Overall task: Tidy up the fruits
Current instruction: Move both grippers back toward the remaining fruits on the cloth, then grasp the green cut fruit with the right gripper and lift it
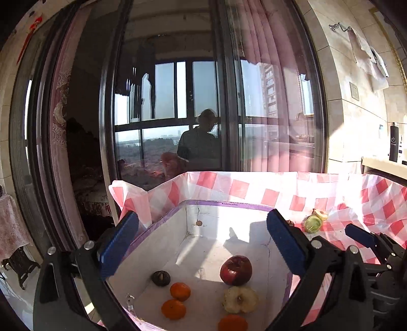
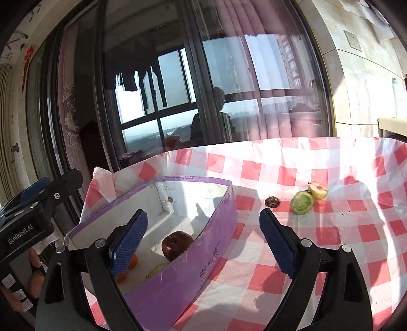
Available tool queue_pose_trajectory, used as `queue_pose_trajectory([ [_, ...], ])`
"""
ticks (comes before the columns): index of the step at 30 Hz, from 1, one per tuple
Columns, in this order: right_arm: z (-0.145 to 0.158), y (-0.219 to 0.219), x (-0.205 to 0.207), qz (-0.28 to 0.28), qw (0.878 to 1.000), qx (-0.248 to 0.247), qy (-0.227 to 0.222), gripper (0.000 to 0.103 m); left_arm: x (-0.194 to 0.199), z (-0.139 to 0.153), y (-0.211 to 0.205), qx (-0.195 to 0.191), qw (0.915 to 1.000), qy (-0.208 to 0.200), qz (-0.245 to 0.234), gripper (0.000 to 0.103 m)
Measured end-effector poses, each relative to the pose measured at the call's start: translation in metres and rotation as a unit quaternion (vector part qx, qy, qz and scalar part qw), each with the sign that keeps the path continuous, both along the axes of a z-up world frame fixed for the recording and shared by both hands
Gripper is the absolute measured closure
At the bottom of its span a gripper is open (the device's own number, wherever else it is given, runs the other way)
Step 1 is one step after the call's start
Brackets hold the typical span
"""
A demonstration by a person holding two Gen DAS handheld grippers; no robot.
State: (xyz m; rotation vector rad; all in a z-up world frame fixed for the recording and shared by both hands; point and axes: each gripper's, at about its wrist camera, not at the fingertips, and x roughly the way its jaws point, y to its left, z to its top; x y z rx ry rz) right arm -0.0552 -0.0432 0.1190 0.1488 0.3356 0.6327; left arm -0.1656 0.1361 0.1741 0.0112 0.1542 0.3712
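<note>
- Looking along my left gripper (image 1: 202, 239), I see its jaws spread wide with nothing between them, poised above the purple-edged box (image 1: 229, 203).
- On the white floor of the box lie a dark red apple (image 1: 236, 270), a pale cut apple piece (image 1: 240, 299) just near of it, three mandarins (image 1: 180, 291) toward the near left, and a small dark brown fruit (image 1: 160, 278) to the left of the apple.
- My right gripper (image 2: 203, 238) has its jaws apart as well and grips nothing; its left jaw hangs over the box, its right jaw over the checked tabletop (image 2: 330, 236).
- The box sits at the left of the tabletop, on the red and white cloth.
- Far right on the cloth, outside the box, a green cut fruit (image 2: 302, 202) touches a pale cut fruit (image 2: 318, 190) behind it; a small dark brown piece (image 2: 272, 201) lies just left of them, apart.
- Beyond the tabletop stands a glass door (image 2: 178, 89) with pink curtains (image 2: 254, 20).
</note>
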Motion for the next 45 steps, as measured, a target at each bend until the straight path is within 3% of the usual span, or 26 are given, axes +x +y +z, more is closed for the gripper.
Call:
queue_pose_trajectory([
  [2, -0.012, -0.039, 0.016, -0.044, 0.998, 0.041, 0.033, 0.016, 0.011, 0.002, -0.034, 0.014, 0.9955, -0.018, -0.092, 0.002],
  [4, -0.029, -0.07, 0.035, -0.09, 0.992, 0.041, 0.077, 0.016, 0.035, -0.007, -0.069, 0.015, 0.9862, 0.014, -0.164, 0.002],
  [7, -0.055, -0.112, 0.055, -0.149, 0.981, 0.024, 0.123, 0.016, 0.077, -0.037, -0.11, -0.001, 0.9726, 0.071, -0.221, 0.002],
  [12, -0.088, -0.167, 0.077, -0.236, 0.954, 0.02, 0.185, 0.016, 0.162, -0.105, -0.147, -0.065, 0.9463, 0.201, -0.244, 0.002],
  [15, -0.099, -0.183, 0.086, -0.271, 0.94, 0.029, 0.207, 0.016, 0.197, -0.137, -0.151, -0.079, 0.9415, 0.234, -0.229, 0.002],
  [17, -0.101, -0.185, 0.093, -0.284, 0.936, 0.029, 0.209, 0.016, 0.22, -0.15, -0.143, -0.108, 0.9315, 0.271, -0.217, 0.002],
  [20, -0.098, -0.174, 0.109, -0.273, 0.941, -0.009, 0.2, 0.016, 0.237, -0.153, -0.122, -0.156, 0.9273, 0.269, -0.208, 0.002],
  [22, -0.098, -0.166, 0.126, -0.257, 0.944, -0.029, 0.203, 0.016, 0.239, -0.156, -0.116, -0.168, 0.9242, 0.265, -0.218, 0.002],
  [24, -0.1, -0.16, 0.146, -0.246, 0.944, -0.041, 0.216, 0.016, 0.24, -0.157, -0.113, -0.185, 0.9152, 0.268, -0.238, 0.002],
  [28, -0.101, -0.142, 0.188, -0.227, 0.947, -0.06, 0.22, 0.016, 0.238, -0.156, -0.109, -0.204, 0.9089, 0.258, -0.256, 0.002],
  [31, -0.1, -0.117, 0.22, -0.189, 0.955, -0.086, 0.214, 0.016, 0.24, -0.16, -0.102, -0.232, 0.9079, 0.253, -0.241, 0.002],
  [34, -0.102, -0.082, 0.247, -0.111, 0.963, -0.121, 0.214, 0.016, 0.24, -0.16, -0.096, -0.25, 0.9088, 0.245, -0.227, 0.002],
  [39, -0.107, -0.028, 0.274, -0.019, 0.958, -0.175, 0.228, 0.017, 0.24, -0.16, -0.097, -0.25, 0.9079, 0.246, -0.23, 0.002],
  [45, -0.112, 0.011, 0.301, 0.009, 0.948, -0.228, 0.22, 0.019, 0.241, -0.16, -0.096, -0.252, 0.9066, 0.245, -0.233, 0.002],
])
